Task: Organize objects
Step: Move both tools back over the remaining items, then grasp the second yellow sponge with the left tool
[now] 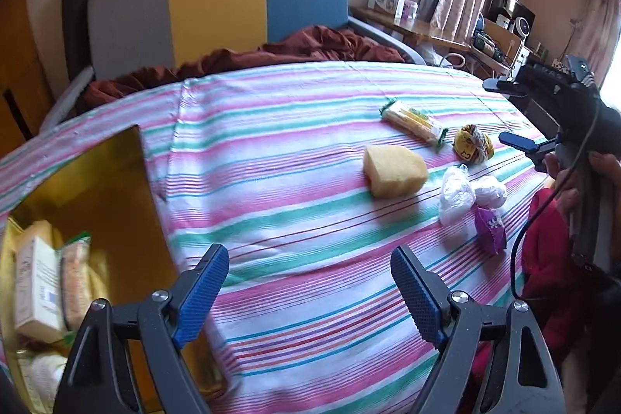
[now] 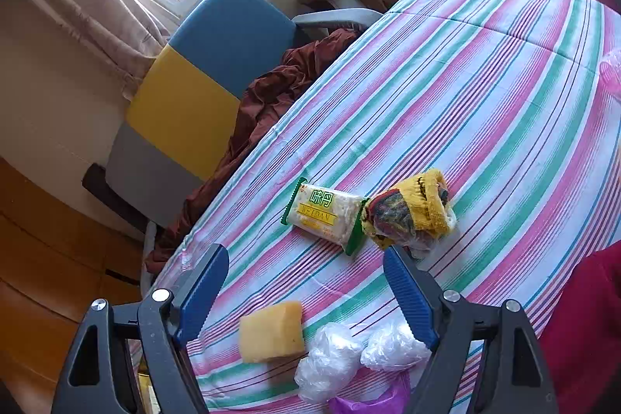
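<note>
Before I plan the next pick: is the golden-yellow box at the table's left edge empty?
Not empty. The golden-yellow box already holds a cream carton and a clear snack packet, seen in the left wrist view.

The left gripper [image 1: 308, 287] hangs above the near part of the bed, tilted downward, its two blue-padded fingers [image 1: 202, 293] spread wide with nothing between them. The right gripper [image 1: 508, 113] reaches in from the bed's right edge, rolled on its side so one finger sits above the other; its jaws stand apart and empty too. A hand [image 1: 582, 181] wraps the right gripper's dark handle, with a red sleeve [image 1: 551, 251] below it near the bed's right edge.
</note>
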{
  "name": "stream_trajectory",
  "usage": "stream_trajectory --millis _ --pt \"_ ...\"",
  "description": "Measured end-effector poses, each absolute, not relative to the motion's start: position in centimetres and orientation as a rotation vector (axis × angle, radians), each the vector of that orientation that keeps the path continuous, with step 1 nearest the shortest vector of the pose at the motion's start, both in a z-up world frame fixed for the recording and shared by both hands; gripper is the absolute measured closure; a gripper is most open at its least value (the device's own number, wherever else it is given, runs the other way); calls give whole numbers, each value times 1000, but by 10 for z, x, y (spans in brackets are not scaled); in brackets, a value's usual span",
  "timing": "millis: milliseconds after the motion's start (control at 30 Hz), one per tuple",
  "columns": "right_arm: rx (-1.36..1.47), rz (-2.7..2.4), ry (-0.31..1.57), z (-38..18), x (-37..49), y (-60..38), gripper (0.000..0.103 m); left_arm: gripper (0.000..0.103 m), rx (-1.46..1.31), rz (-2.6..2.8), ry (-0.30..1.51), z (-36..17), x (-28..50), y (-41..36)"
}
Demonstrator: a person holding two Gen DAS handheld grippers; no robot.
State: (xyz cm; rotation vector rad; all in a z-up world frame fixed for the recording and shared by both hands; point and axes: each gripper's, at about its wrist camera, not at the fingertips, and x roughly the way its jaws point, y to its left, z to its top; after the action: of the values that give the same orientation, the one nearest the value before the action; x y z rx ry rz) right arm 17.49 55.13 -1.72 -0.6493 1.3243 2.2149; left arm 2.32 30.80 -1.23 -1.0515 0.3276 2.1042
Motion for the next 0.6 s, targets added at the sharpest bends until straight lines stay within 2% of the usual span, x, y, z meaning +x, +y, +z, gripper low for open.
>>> stream_trajectory --millis 167,600 --pt "-603 2205 1407 -22 180 558 20 15 -1096 2070 329 -23 14 339" --pt "-661 2240 1432 -28 169 558 19 0 -1137 2028 351 -41 -14 436"
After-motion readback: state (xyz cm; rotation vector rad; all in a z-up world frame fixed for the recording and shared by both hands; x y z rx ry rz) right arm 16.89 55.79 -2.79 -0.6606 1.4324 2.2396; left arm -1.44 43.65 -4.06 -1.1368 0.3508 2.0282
